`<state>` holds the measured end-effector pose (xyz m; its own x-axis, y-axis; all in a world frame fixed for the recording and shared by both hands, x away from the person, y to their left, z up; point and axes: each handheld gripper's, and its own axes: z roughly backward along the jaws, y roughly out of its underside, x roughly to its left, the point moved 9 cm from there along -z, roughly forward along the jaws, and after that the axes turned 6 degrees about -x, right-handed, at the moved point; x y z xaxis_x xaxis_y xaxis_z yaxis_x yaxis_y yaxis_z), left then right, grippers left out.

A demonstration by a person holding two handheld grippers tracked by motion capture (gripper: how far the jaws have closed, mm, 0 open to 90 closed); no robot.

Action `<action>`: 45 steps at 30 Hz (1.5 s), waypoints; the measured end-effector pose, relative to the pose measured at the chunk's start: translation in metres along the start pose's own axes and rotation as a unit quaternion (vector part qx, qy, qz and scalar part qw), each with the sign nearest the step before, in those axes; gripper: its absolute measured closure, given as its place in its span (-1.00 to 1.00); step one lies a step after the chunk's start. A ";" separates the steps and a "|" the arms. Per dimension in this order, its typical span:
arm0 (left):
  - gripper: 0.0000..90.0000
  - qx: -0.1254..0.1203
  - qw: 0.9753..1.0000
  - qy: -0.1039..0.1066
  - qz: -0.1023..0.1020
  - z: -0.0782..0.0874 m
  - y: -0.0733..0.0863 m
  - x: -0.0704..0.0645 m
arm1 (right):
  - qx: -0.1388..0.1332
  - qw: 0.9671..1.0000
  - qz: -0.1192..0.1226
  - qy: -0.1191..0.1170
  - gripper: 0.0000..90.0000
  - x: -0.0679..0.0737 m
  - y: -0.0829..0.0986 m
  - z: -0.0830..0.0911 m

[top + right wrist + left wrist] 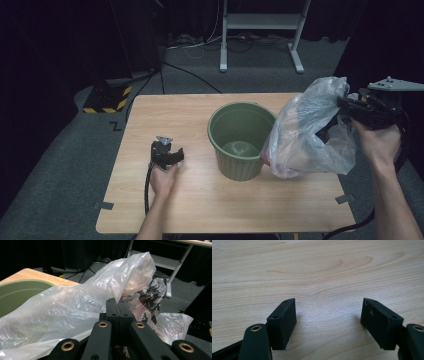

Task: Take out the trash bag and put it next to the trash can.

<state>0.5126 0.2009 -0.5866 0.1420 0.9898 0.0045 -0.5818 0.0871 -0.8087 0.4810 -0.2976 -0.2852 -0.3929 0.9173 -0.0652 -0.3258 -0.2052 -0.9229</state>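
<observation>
Bulging plastic bag (305, 135) in right tongs (119, 305), reddish contents blurred.

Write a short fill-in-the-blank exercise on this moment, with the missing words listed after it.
1. The right gripper is shut on a clear plastic ____.
2. The green bucket stands upright on the ____ table.
3. The fingers of the left gripper are ____, with nothing between them.
4. The bag hangs on the bucket's ____ side in the high view.

Missing words: bag; wooden; open; right
</observation>
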 end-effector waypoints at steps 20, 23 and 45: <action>-0.37 0.000 1.000 -0.001 0.001 0.000 0.000 0.000 | 0.032 0.998 0.011 0.046 1.00 -0.033 0.029 -0.003; -0.37 0.000 1.000 -0.002 0.001 0.000 0.000 0.000 | 0.041 0.999 0.013 0.031 1.00 -0.024 0.041 -0.017; -0.37 0.000 1.000 -0.002 0.000 0.000 0.000 0.000 | 0.042 0.999 -0.007 -0.019 1.00 0.011 0.070 -0.097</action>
<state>0.5127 0.2011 -0.5866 0.1387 0.9903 0.0060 -0.5822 0.0864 -0.8085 0.5371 -0.2690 -0.3873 -0.4196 0.9070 -0.0370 -0.4023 -0.2223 -0.8881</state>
